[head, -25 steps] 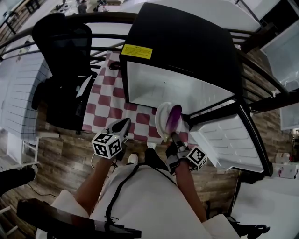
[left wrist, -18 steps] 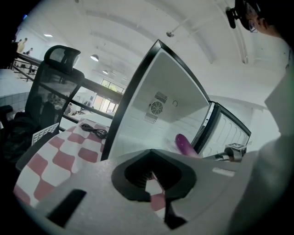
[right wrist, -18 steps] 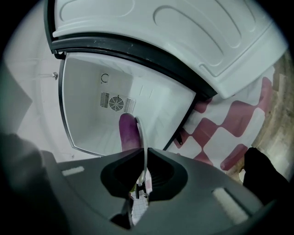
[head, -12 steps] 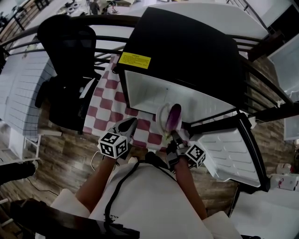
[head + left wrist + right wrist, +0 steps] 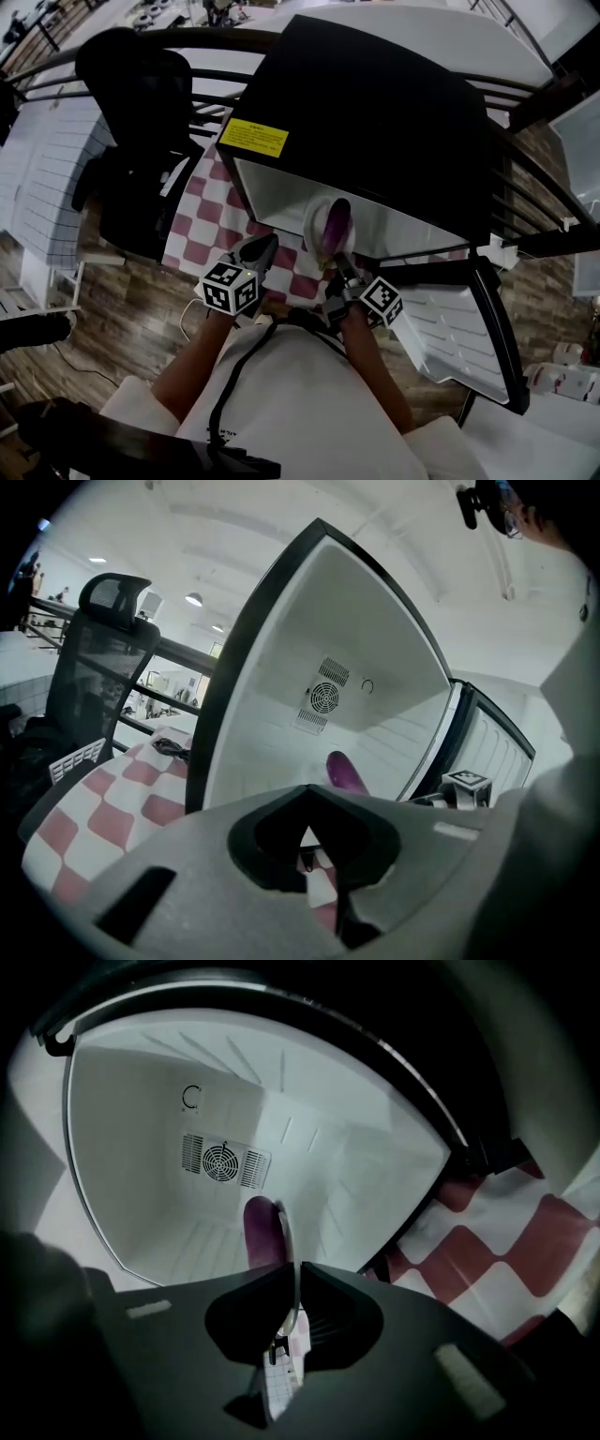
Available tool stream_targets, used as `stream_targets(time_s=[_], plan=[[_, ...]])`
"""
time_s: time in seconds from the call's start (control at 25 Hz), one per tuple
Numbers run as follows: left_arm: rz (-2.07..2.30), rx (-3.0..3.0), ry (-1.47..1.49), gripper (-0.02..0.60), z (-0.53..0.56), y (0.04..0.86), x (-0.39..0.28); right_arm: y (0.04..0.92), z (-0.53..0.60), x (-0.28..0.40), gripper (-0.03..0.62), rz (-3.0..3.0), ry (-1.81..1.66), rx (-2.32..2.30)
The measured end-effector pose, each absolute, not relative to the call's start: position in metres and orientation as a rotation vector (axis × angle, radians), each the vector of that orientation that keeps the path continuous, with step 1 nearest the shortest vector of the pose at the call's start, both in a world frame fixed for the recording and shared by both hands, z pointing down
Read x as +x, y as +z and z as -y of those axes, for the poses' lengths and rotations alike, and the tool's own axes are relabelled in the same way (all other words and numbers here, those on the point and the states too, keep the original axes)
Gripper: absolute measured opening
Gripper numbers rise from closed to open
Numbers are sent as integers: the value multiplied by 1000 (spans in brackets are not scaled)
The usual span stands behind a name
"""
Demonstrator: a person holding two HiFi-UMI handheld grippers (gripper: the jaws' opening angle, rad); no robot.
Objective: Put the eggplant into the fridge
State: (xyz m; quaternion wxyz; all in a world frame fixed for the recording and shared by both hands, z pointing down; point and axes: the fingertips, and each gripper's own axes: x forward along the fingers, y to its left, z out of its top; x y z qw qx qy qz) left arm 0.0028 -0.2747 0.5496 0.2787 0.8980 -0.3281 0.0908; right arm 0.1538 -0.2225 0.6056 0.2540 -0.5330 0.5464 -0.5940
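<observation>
A purple eggplant [image 5: 335,225] lies on a white plate [image 5: 314,217]. My right gripper [image 5: 339,267] is shut on the plate's near rim and holds it at the mouth of the open black fridge [image 5: 375,103]. The right gripper view shows the plate's rim [image 5: 292,1260] edge-on between the jaws, the eggplant [image 5: 262,1232] beyond it and the white fridge interior [image 5: 309,1147] behind. My left gripper [image 5: 262,248] hangs shut and empty to the left of the plate, over the checked tablecloth [image 5: 202,220]. In the left gripper view the eggplant [image 5: 345,772] peeks above the jaws.
The fridge door [image 5: 459,328] stands swung open at the right, close to my right arm. A black office chair [image 5: 131,112] stands left of the table. Dark railings run behind the fridge. Wood-pattern floor lies below the table edge.
Both grippers have moved forward toward the fridge. The plate with the eggplant has gone from in front of the opening to its lower edge.
</observation>
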Motion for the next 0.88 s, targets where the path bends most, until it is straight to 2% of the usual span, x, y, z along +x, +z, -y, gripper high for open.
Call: stream_targets(time_s=[0.44, 0.88], plan=[[897, 2400, 284, 0, 289, 562, 19, 636, 279, 145, 29, -1563, -1626, -1385], [885, 2426, 312, 0, 287, 570, 32, 659, 288, 157, 31, -1582, -1618, -1442]])
